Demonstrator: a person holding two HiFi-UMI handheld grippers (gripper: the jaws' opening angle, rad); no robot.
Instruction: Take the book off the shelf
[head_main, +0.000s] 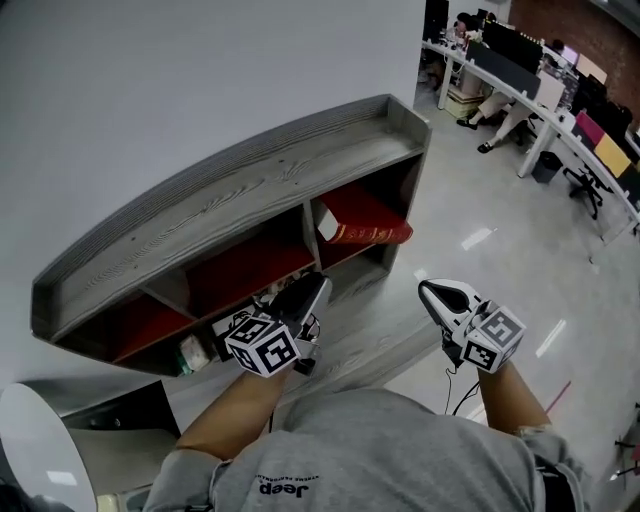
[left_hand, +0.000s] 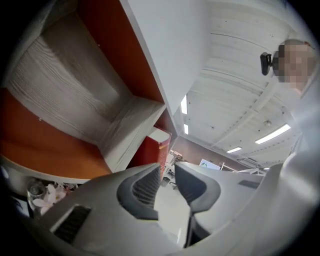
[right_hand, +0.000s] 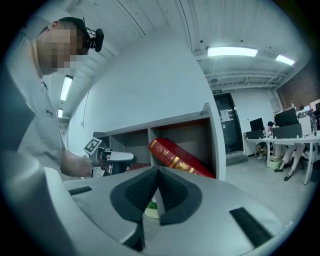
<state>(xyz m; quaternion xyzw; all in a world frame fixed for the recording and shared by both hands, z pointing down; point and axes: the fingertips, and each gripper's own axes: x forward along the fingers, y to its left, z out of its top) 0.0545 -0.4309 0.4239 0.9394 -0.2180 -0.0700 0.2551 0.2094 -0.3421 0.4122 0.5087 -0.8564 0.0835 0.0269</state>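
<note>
A thick red book (head_main: 365, 222) with gold print leans tilted in the right-hand compartment of the grey wooden shelf (head_main: 250, 185). In the left gripper view the red book (left_hand: 156, 150) shows past a divider, and the right gripper view has the book (right_hand: 177, 159) straight ahead. My left gripper (head_main: 318, 283) is in front of the middle compartment, left of the book, with a narrow gap between its jaws (left_hand: 167, 172) and nothing in it. To the right of the shelf, my right gripper (head_main: 430, 290) is out over the floor. Its pads (right_hand: 159, 172) meet, empty.
The shelf stands against a white wall and has red backs in its compartments. A small pot of pale flowers (head_main: 195, 352) sits in the lower level. A white round table (head_main: 30, 440) is at the bottom left. Office desks with seated people (head_main: 540, 80) fill the far right.
</note>
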